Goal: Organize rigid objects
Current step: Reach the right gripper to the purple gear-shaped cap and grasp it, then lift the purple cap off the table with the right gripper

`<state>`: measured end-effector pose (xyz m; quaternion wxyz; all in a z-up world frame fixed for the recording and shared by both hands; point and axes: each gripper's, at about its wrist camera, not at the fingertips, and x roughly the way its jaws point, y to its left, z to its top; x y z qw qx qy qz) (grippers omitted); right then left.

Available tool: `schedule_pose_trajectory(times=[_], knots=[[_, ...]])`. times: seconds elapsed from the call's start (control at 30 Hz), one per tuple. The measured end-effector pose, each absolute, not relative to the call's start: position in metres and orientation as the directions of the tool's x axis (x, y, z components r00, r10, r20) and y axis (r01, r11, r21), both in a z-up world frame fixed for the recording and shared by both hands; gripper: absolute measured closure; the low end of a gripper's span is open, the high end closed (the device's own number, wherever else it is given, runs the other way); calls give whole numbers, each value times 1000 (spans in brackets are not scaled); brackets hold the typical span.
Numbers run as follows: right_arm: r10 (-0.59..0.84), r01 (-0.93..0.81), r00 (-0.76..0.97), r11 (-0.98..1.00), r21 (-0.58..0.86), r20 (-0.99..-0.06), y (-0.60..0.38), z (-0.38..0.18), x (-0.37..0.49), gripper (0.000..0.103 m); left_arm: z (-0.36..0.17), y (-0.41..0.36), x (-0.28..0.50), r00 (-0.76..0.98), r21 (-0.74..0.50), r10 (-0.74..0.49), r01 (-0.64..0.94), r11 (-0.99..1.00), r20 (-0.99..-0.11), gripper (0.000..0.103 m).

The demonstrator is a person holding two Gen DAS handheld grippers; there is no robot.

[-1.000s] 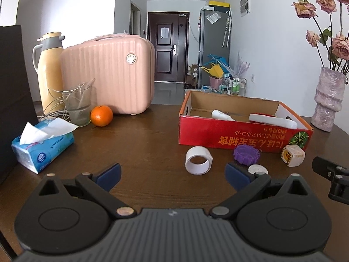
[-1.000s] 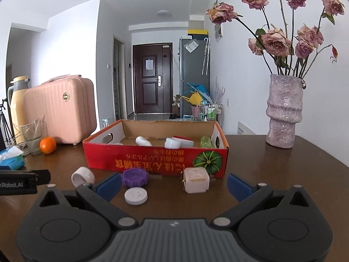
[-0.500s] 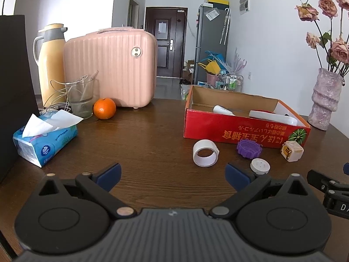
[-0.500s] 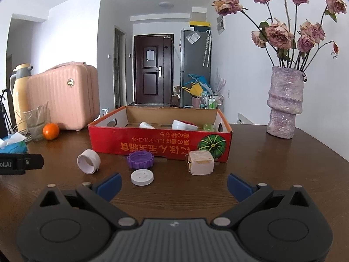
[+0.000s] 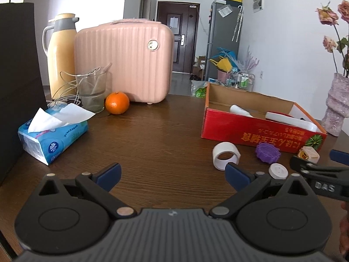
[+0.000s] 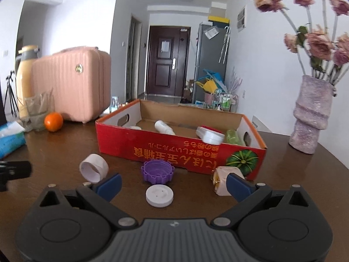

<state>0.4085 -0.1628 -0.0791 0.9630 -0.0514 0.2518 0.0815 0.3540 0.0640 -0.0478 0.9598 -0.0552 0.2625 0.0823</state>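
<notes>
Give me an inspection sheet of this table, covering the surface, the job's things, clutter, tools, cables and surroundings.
Surface: dark wooden table, bare in the middle.
Job's things: red cardboard box already holding a white bottle and other items; in front of it on the table lie a white tape roll, a purple cap, a white round lid and a small cream cube.
Clutter: tissue pack, orange, glass, thermos, pink case, vase of flowers.
Tools: left tool open, nothing between its fingers; right tool open, jaws just closing slightly, around the lid but not touching it.
Cables: white cable looped at the glass.
Surroundings: hallway, dark door, grey fridge.
</notes>
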Motion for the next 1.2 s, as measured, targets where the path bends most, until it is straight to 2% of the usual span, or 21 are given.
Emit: schedule_pose_trajectory(times=[0.13, 0.57, 0.7, 0.77, 0.9, 1.2], knots=[[123, -189, 825, 980, -65, -552, -155, -92, 438, 11, -49, 70, 359, 843, -70, 134, -199, 978, -521, 0], [104, -192, 766, 979, -72, -634, -128, -115, 504, 20, -51, 75, 366, 832, -88, 128, -207, 974, -539, 0], [126, -193, 737, 981, -28, -664, -127, -122, 517, 35, -52, 76, 368, 827, -93, 126, -210, 973, -549, 0], [147, -200, 735, 980, -4, -662, -128, -121, 517, 48, -52, 76, 368, 825, -95, 126, -212, 973, -551, 0], [145, -200, 747, 980, -11, -648, -128, -120, 512, 49, -53, 77, 368, 823, -99, 126, -216, 971, -553, 0], [188, -211, 813, 977, 23, -551, -136, -98, 474, 49, -52, 78, 367, 824, -104, 126, -218, 970, -552, 0]])
